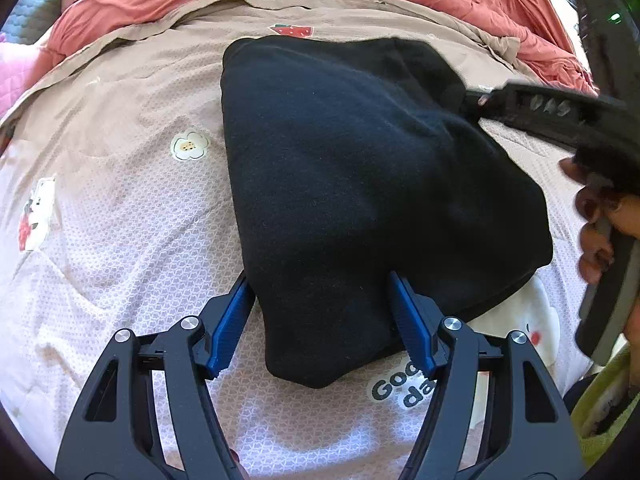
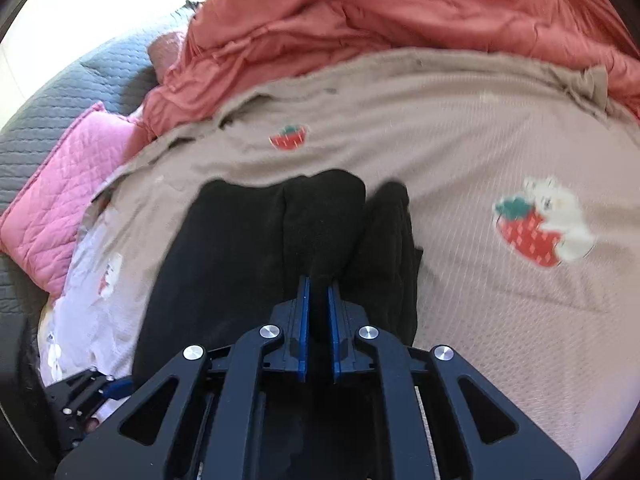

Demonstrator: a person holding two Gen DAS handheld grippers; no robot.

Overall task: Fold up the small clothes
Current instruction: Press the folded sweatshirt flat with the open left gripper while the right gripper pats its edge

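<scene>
A black garment (image 1: 360,184) lies folded on the beige bedspread (image 1: 120,184). My left gripper (image 1: 320,280) is open, its blue fingers (image 1: 234,316) standing either side of the garment's near end. My right gripper (image 2: 319,284) is shut on a raised fold of the black garment (image 2: 320,216), and it also shows in the left wrist view (image 1: 476,100) at the garment's far right edge. The left gripper's body shows at the lower left of the right wrist view (image 2: 92,400).
The bedspread (image 2: 480,140) carries strawberry prints (image 2: 528,232) and a flower print (image 1: 190,146). A rumpled coral duvet (image 2: 380,12) lies behind it, with a pink quilted pillow (image 2: 68,192) and grey quilted mattress (image 2: 40,112) at left.
</scene>
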